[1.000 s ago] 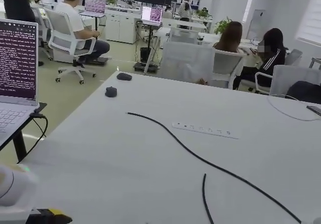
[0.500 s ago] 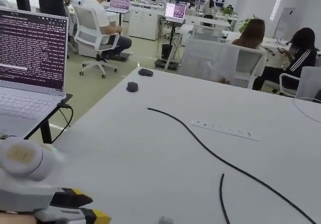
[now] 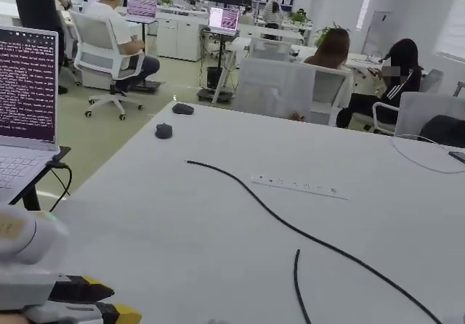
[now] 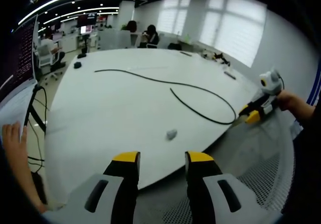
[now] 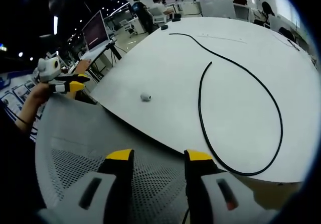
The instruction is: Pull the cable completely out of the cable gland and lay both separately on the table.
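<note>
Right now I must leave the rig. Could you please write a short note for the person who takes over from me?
Left gripper: open and empty, held off the near edge of the table.
Right gripper: open and empty, also off the edge, above a mesh chair back.
Cable: lies loose on the table in a long curve, both ends free.
Cable gland: lies alone near the table edge, apart from the cable.
Done: the cable looks fully out of the gland, and the two lie separately.
Left: apparently nothing.
</note>
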